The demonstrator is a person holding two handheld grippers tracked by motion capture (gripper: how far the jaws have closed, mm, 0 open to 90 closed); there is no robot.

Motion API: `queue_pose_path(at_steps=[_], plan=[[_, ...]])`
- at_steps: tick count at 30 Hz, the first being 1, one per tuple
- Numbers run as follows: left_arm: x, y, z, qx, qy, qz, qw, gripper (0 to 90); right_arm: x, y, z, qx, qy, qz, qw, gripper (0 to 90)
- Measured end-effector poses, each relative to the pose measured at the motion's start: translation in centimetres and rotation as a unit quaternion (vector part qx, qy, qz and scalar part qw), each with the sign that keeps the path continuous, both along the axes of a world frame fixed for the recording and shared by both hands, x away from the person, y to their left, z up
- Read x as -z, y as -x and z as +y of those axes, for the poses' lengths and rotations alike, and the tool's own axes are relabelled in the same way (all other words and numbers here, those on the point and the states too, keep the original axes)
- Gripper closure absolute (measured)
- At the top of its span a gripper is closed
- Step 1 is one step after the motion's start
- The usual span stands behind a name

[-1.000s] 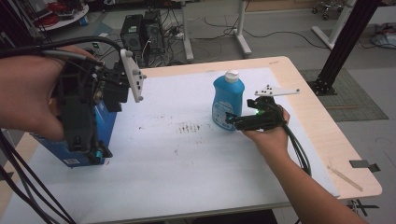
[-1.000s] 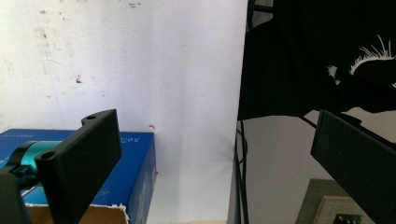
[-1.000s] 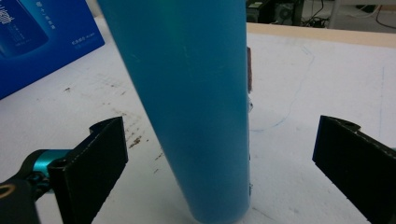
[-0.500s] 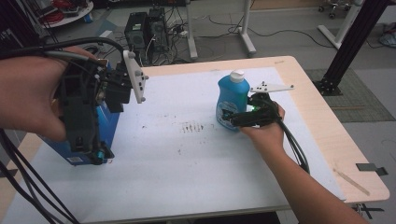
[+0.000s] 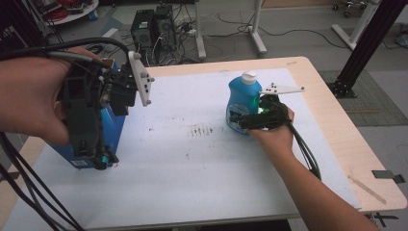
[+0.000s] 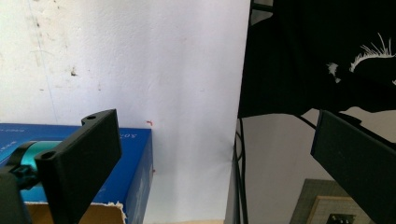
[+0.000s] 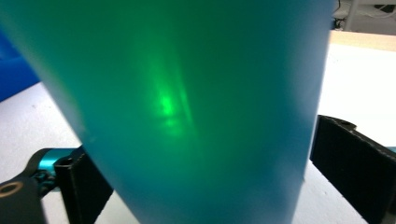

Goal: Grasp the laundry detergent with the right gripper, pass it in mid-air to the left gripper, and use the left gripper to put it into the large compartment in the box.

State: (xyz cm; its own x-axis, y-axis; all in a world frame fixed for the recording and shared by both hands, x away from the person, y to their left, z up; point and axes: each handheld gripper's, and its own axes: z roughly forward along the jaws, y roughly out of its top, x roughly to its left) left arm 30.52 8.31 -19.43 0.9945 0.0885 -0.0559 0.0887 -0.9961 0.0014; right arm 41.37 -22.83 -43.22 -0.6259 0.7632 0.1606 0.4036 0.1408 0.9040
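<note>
Right gripper [image 5: 240, 119] is on the bottle [image 5: 243, 98], and this is where the action is. Its jaws sit either side of the blue body, low down, and in the right gripper view the bottle [image 7: 187, 107] stands between the two black jaws with a green light glowing on its face. One jaw looks pressed to the left flank; on the right I can see a sliver of table between jaw and bottle, so whether the grip has closed I cannot tell.

Bottle stands upright, white cap [image 5: 248, 76] on top, long axis straight up from the white mat [image 5: 202, 159]. It sits right of the dark smudges [image 5: 199, 130] at mid-mat, with the right hand [image 5: 274, 134] coming at it from the person's side. That is the relation that counts: the gripper meets the body side-on, across the long axis, so my guess is any lift goes straight up.

Out from the bottle, well to its left, the left gripper [image 5: 103, 161] hangs raised in the left hand [image 5: 29, 103], pointing down. In its own view the jaws stand wide apart with nothing between them, just mat and the corner of a blue box [image 6: 135, 163] below. That box [image 5: 113, 130] stands well apart from the bottle, at the mat's left edge. Right hand is plainly the nearer one; left is a long reach away.
</note>
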Motion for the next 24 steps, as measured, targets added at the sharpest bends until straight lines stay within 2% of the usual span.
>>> queue_pose_path(at_steps=[8,11,18,24], plan=[[0.18,-0.19,0.26,-0.002,0.0,0.003,1.0,1.7,0.07,-0.3,0.11,0.001,0.009,-0.004,1.0,8.3],[0.26,-0.29,0.32,-0.004,-0.002,0.003,1.0,1.7,0.07,-0.28,0.05,-0.003,0.01,-0.004,0.9999,13.7],[0.26,-0.35,0.27,-0.002,0.0,0.003,1.0,1.7,0.05,-0.23,0.14,-0.002,0.017,-0.009,0.9998,14.8],[0.26,-0.34,0.24,-0.002,-0.002,0.003,1.0,1.7,0.02,-0.22,0.1,0.001,0.024,-0.012,0.9997,19.1]])
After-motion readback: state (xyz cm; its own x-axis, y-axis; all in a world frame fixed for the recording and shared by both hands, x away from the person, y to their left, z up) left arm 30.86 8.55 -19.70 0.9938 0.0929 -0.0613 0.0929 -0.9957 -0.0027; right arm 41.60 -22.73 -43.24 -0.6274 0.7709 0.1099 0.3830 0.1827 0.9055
